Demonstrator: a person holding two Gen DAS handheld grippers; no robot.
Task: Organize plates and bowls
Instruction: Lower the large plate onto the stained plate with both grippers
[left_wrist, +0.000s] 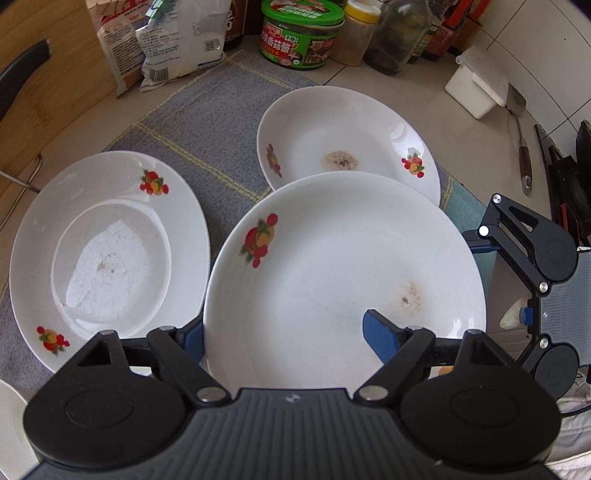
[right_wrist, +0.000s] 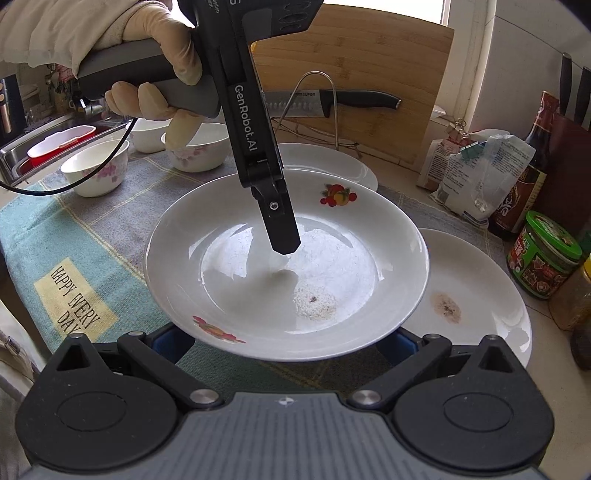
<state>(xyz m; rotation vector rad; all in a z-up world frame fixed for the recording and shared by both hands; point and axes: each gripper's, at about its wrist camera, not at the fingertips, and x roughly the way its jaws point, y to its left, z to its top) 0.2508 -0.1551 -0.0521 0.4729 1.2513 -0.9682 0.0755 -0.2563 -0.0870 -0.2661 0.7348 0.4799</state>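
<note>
We see white plates (left_wrist: 343, 266) printed with red and orange fruit motifs. The bowls (right_wrist: 96, 168) are white with pink flowers, and the cloth (right_wrist: 55, 236) is checked grey and teal.

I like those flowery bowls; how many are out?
3 bowls, all on the cloth by the sink: front one, back one, right one partly behind the left hand. Others may be hidden.

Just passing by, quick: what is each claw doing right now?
Left gripper: closed on the rim of the white round fruit-print ceramic plate.
Right gripper: open, fingers beneath that plate.
</note>
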